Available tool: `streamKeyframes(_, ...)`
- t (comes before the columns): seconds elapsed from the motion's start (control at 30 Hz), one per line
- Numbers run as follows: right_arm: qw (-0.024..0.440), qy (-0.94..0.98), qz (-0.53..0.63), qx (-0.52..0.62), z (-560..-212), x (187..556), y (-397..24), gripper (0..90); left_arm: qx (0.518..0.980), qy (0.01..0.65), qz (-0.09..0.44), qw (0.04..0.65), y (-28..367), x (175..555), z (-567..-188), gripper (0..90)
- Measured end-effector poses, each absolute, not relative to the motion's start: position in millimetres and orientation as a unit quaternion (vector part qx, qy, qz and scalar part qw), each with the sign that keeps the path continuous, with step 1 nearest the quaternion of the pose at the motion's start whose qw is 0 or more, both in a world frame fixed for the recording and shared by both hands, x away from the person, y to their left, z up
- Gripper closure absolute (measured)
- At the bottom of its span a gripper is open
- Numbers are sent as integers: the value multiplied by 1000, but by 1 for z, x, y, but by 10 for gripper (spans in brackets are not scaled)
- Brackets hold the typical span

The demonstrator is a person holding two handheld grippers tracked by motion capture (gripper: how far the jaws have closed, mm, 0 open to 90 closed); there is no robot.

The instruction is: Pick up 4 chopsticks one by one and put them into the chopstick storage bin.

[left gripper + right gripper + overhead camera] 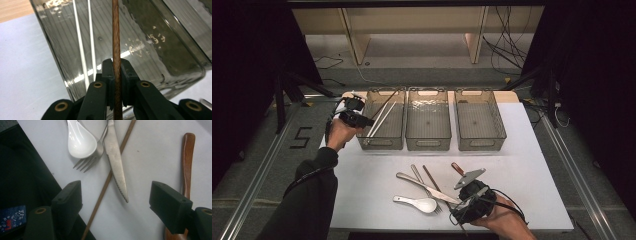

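Observation:
My left gripper (362, 119) is at the left wall of the left clear bin (381, 144), shut on a brown chopstick (387, 100) that reaches over the bin. In the left gripper view the brown chopstick (115, 37) runs straight up between the pads of the left gripper (116, 72). Two white chopsticks (83, 42) lie inside this bin (50, 45). My right gripper (472, 200) is near the table's front edge. It stands open over loose cutlery, and nothing is between the pads of the right gripper (116, 195). Below it lie a serrated knife (115, 162), a fork (91, 160), a white spoon (80, 141) and a second brown chopstick (107, 182).
A wooden-handled utensil (187, 160) lies beside the right jaw. Two more clear bins, the middle bin (428, 144) and the right bin (481, 144), stand in a row with the left one. The white tabletop (532, 175) ends close to my right hand.

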State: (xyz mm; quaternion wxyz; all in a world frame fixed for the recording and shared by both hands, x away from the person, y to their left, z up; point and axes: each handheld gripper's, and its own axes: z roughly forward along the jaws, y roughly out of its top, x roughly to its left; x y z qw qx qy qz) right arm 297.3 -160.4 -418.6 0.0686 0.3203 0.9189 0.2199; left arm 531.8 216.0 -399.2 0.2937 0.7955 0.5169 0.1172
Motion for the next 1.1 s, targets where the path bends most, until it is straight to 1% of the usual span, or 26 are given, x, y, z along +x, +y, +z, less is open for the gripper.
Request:
streamKeyframes(0.07,68,919,220,319,-419,297,-160,271,791,522,115,297,217,533,-401,826)
streamKeyframes(0.2,69,919,220,319,-419,297,-160,271,791,524,106,298,217,534,-403,757)
streamKeyframes(0.27,68,920,220,318,-419,297,-160,271,791,522,107,300,215,533,-402,669)
streamKeyframes(0.4,68,921,219,315,-420,297,-160,271,798,506,99,312,210,525,-395,566)
streamKeyframes(0.47,69,919,219,319,-419,297,-160,271,799,503,93,315,209,519,-391,461)
streamKeyframes(0.5,69,919,220,319,-419,297,-160,271,801,498,93,318,209,515,-388,422)
streamKeyframes(0.63,71,919,216,321,-420,297,-160,271,800,487,94,338,210,497,-382,327)
streamKeyframes(0.83,69,923,202,321,-424,296,-159,316,794,465,93,380,213,467,-377,264)
streamKeyframes(0.93,59,924,192,324,-428,297,-158,338,800,449,99,386,211,453,-377,239)
streamKeyframes(1.1,52,927,163,334,-436,296,-154,338,798,431,112,406,206,431,-378,233)
